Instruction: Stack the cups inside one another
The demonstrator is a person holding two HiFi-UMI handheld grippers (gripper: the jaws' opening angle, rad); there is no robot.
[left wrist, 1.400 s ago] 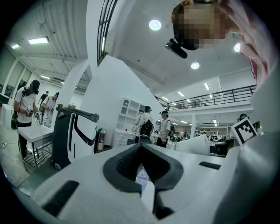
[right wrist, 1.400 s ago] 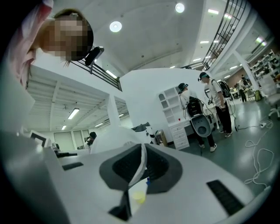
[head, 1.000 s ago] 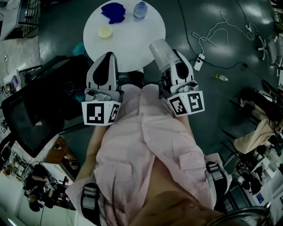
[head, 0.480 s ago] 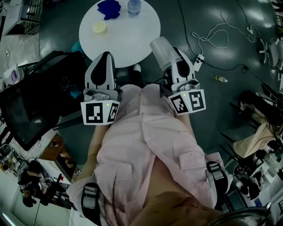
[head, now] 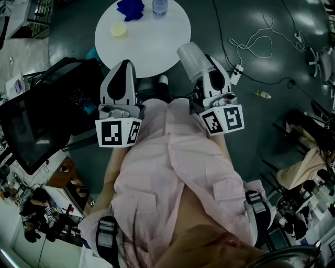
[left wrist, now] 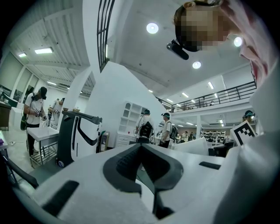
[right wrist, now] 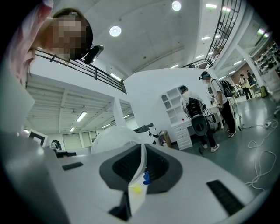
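A clear plastic cup [head: 192, 60] sticks up and to the left out of my right gripper [head: 205, 69], which is shut on its wall. In the right gripper view the thin cup wall [right wrist: 140, 168] runs down between the dark pads of that gripper [right wrist: 141, 165]. My left gripper [head: 125, 67] is held level with it, shut, with nothing in it; its pads meet in the left gripper view [left wrist: 141, 161]. Both are raised in front of the person's pink shirt. A small yellow cup [head: 119, 30] stands on the round white table [head: 152, 44] beyond.
On the table's far edge lie a blue cloth [head: 130, 8] and a water bottle [head: 159, 6]. A black chair and screen [head: 31, 131] stand at the left. Cables [head: 251, 36] and a small bottle [head: 261, 93] lie on the dark floor to the right.
The table has slid slightly up and left in the head view. Both grippers stay where they were, the right one still holding the cup.
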